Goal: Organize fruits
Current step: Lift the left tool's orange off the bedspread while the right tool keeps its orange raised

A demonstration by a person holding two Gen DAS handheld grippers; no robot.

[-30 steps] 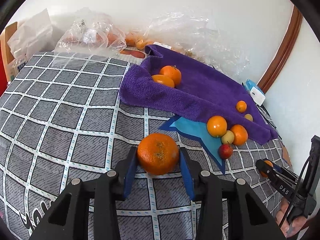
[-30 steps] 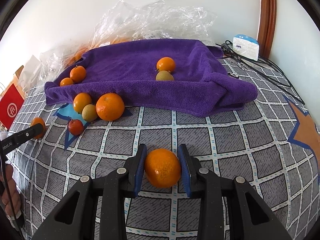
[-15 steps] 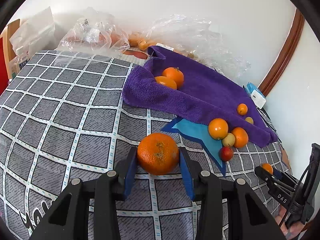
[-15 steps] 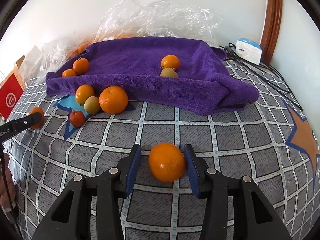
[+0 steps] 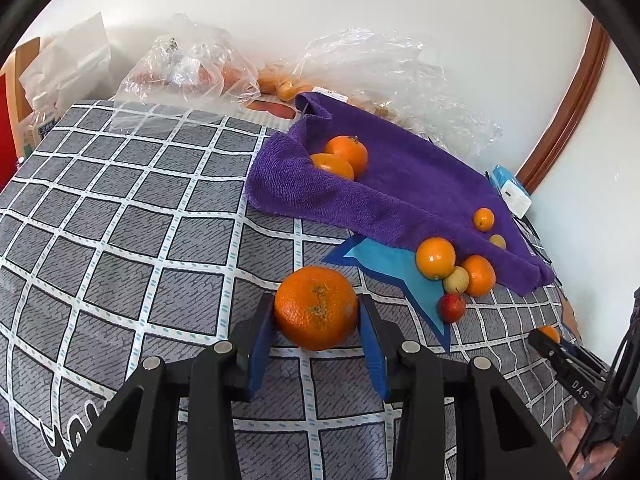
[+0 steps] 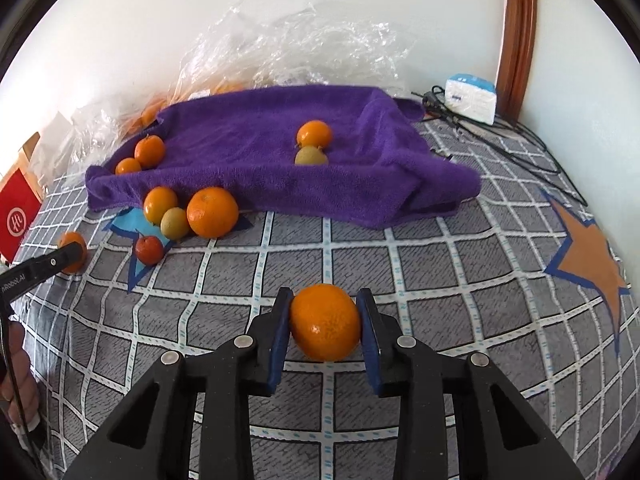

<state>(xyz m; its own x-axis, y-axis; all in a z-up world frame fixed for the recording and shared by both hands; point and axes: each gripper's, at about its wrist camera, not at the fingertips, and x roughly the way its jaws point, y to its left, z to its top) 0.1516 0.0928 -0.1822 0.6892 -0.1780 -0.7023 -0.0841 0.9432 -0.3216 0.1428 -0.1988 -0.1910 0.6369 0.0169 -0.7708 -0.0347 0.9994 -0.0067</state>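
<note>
We see both views bright and sharp under soft daylight, the white wall (image 5: 360,8) nearly blown out, faint shadows, and fisheye bending toward dark corners.

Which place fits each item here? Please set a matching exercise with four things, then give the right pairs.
Things:
1. small red fruit
2. white box
3. orange star patch
4. yellow-green fruit

Places:
A. by the wall, beside the wooden frame
B. on the purple towel
C. on the blue star patch
D. on the checked cover, far right

Pairs: 1-C, 2-A, 3-D, 4-B
</note>
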